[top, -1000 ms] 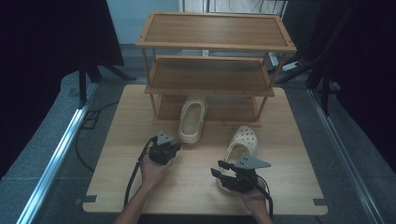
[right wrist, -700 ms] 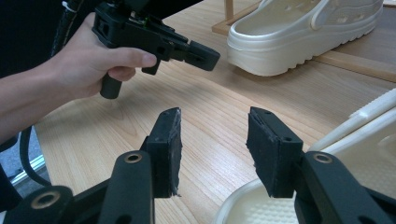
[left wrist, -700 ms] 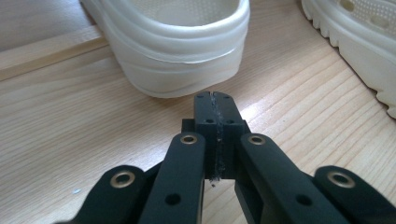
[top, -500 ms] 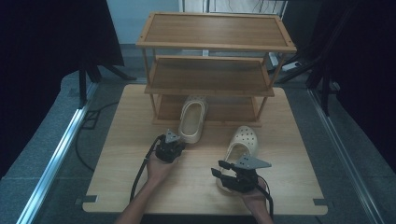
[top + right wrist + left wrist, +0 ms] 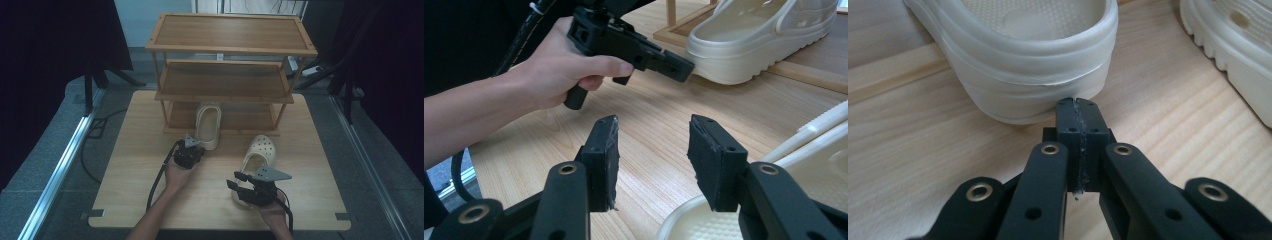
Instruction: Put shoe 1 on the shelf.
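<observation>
A cream clog [image 5: 207, 124] lies with its toe on the lowest shelf of the wooden shoe rack [image 5: 231, 49], heel toward me. My left gripper [image 5: 194, 144] is shut, and in the left gripper view its tips [image 5: 1079, 103] are at the heel of that clog [image 5: 1033, 65], by the sole. A second cream clog [image 5: 260, 151] lies on the table to the right. My right gripper [image 5: 235, 180] stands open just over its heel end; in the right gripper view the jaws [image 5: 654, 145] have nothing between them, with the clog's rim [image 5: 674, 225] below the right jaw.
The rack stands at the back of the wooden table [image 5: 140, 165]. A metal rail [image 5: 60, 170] runs along the floor to the left. A black cable [image 5: 159, 177] trails from the left gripper toward the table's front edge.
The left hand has moved right and forward, bringing the shut left gripper up to the heel of the clog at the rack. The right gripper has not moved.
</observation>
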The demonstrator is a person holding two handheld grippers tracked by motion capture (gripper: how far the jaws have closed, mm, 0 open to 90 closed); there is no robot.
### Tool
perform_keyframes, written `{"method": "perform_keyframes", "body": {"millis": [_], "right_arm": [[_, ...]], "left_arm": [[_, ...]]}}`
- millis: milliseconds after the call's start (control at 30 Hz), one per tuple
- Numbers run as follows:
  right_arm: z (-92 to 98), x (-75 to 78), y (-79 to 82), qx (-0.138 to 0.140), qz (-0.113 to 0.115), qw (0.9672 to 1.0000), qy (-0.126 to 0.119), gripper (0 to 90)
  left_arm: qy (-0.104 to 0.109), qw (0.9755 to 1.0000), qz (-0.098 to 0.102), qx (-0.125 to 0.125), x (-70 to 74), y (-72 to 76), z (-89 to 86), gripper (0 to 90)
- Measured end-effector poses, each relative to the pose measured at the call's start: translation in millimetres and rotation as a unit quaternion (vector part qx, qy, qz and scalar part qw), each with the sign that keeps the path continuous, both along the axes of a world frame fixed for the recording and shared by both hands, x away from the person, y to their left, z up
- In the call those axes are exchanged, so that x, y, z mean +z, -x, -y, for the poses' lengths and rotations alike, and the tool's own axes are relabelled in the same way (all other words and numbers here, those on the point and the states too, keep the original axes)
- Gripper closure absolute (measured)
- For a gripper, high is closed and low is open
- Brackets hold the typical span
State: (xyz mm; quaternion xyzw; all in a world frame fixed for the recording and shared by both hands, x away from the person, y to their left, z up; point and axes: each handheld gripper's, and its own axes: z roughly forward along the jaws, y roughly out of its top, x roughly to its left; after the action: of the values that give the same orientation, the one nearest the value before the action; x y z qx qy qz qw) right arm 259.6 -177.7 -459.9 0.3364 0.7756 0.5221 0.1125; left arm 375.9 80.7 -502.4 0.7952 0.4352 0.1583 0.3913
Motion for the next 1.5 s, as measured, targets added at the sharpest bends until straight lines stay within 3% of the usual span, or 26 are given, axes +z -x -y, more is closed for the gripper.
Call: {"method": "perform_keyframes", "body": {"millis": [700, 900, 1133, 1333, 1500], "right_arm": [[6.3, 2.1, -1.4, -0.004, 0.002, 1.0000, -0.006, 54.8], [8.9, 3.1, -1.6, -0.006, 0.003, 0.9999, -0.008, 54.8], [9.5, 3.7, -1.5, -0.005, 0.003, 1.0000, -0.007, 54.8], [9.1, 3.8, -1.4, -0.005, 0.003, 1.0000, -0.006, 54.8], [9.4, 4.4, -1.7, -0.008, 0.005, 0.9999, -0.005, 54.8]], "left_arm": [[0.025, 0.9992, 0.009, 0.030, -7.0, -44.5, 30.1, 90.0], [0.026, 0.9988, 0.014, 0.039, -8.8, -50.6, 33.9, 90.0], [0.029, 0.9984, 0.016, 0.046, -8.8, -51.7, 33.5, 88.5], [0.024, 0.9992, 0.025, 0.020, -0.1, -39.4, 31.1, 81.6], [0.053, 0.9983, 0.016, 0.015, 7.5, -19.3, 14.4, 71.1]]}}
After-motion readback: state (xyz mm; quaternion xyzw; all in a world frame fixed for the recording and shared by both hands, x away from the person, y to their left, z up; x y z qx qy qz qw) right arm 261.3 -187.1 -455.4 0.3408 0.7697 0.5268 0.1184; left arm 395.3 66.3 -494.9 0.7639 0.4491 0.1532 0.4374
